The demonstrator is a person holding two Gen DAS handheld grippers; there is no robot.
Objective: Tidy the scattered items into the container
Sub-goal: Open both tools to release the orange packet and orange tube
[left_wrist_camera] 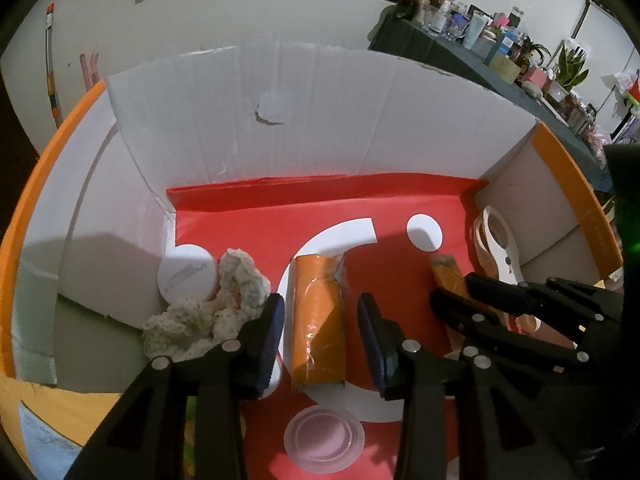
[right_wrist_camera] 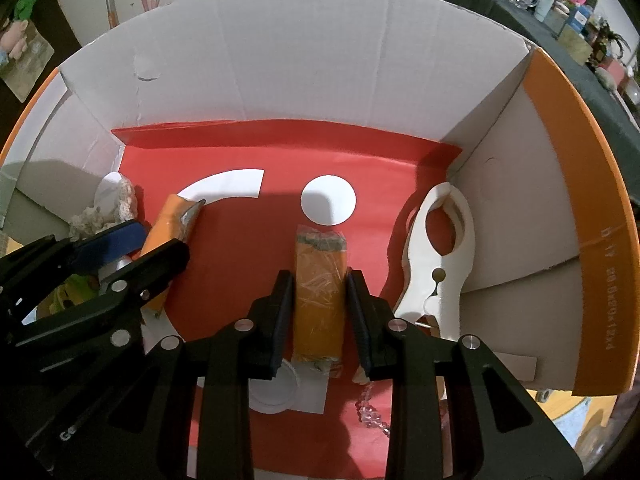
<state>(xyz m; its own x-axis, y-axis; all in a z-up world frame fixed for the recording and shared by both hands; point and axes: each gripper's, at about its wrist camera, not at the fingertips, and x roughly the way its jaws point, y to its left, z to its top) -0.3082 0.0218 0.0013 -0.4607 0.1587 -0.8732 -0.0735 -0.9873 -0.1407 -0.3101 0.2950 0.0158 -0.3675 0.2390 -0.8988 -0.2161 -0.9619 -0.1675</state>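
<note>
Left gripper open, jaws clear of roll in box. Right gripper clamps second roll. Scissors at 3 o'clock.

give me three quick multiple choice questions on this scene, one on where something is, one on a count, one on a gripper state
1. Where is the white plastic tool?
A) leaning at the right wall of the box
B) outside the box
C) flat in the middle of the box

2. How many orange packets are in the box?
A) one
B) two
C) four

3. The right gripper is:
A) open over bare floor
B) shut on an orange packet
C) shut on the tool

Answers:
1 A, it stands up against the right-hand wall.
2 B, the right wrist view shows one at the left and one in the middle.
3 B, both pads press on the packet's sides.
</note>
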